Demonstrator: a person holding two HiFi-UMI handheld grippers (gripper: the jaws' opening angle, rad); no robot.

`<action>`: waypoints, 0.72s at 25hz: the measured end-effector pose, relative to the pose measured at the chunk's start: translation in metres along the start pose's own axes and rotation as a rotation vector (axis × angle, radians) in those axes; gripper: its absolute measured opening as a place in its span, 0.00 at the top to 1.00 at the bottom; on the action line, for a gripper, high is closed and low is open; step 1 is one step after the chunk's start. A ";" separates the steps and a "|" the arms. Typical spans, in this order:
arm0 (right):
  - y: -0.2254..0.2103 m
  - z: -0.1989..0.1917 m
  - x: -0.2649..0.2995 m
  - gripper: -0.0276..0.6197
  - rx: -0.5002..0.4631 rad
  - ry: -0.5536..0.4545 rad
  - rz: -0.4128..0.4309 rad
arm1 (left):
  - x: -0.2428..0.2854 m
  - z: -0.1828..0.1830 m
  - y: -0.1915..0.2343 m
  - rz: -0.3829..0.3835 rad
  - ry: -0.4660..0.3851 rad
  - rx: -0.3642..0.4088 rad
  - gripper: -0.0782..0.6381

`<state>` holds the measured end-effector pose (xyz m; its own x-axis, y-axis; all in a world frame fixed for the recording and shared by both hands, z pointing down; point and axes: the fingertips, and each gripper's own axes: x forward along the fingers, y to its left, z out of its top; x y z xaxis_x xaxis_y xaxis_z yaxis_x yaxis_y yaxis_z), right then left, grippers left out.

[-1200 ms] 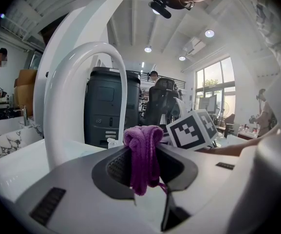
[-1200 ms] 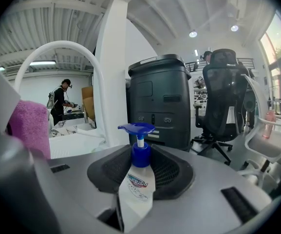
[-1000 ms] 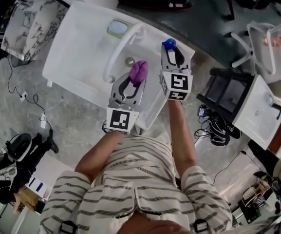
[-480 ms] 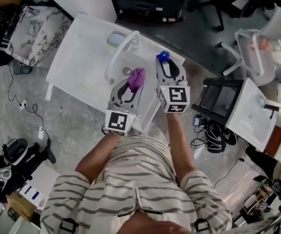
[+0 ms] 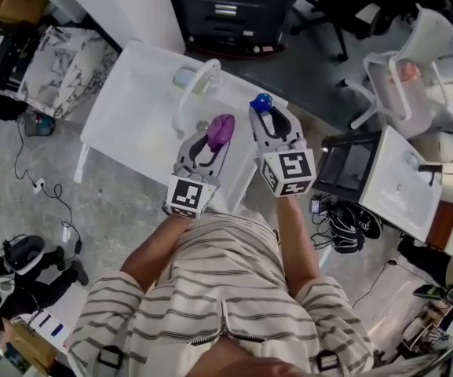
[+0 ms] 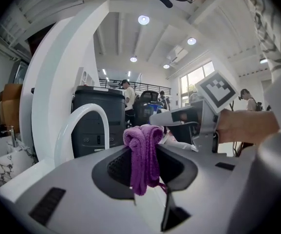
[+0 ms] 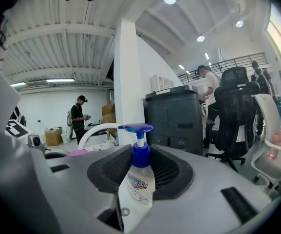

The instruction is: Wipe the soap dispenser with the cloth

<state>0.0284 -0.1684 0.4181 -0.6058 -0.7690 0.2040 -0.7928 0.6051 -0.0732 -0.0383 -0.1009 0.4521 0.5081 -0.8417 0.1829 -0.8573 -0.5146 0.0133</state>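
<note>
My right gripper (image 5: 263, 112) is shut on the soap dispenser (image 7: 138, 179), a clear bottle with a blue pump head (image 5: 261, 100), and holds it upright in the air above the white sink (image 5: 144, 93). In the right gripper view the bottle stands between the jaws with the blue pump (image 7: 137, 128) sticking up. My left gripper (image 5: 216, 137) is shut on a folded purple cloth (image 5: 221, 130), which bulges out past its tips. The cloth (image 6: 143, 156) hangs between the jaws in the left gripper view. Both grippers are side by side, a short gap apart, and point almost level.
A curved white faucet (image 5: 191, 89) arches over the sink, with a pale soap dish (image 5: 184, 77) behind it. A dark cabinet (image 5: 230, 10) stands beyond the sink. A second white basin (image 5: 403, 183) and a white chair (image 5: 403, 73) are at the right. People stand in the background.
Both grippers have risen with their loads, the right one more. The cloth and the dispenser stay gripped as before.
</note>
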 end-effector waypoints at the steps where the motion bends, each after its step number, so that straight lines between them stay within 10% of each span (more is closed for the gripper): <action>1: 0.002 0.004 -0.004 0.75 0.000 -0.001 -0.001 | -0.001 0.003 -0.001 -0.005 -0.006 0.006 0.73; 18: 0.028 0.031 -0.031 0.75 0.008 -0.020 -0.027 | -0.012 0.033 -0.014 -0.070 -0.078 0.060 0.73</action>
<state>0.0228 -0.1338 0.3790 -0.5853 -0.7890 0.1866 -0.8093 0.5825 -0.0756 -0.0296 -0.0885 0.4168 0.5739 -0.8120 0.1061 -0.8139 -0.5799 -0.0360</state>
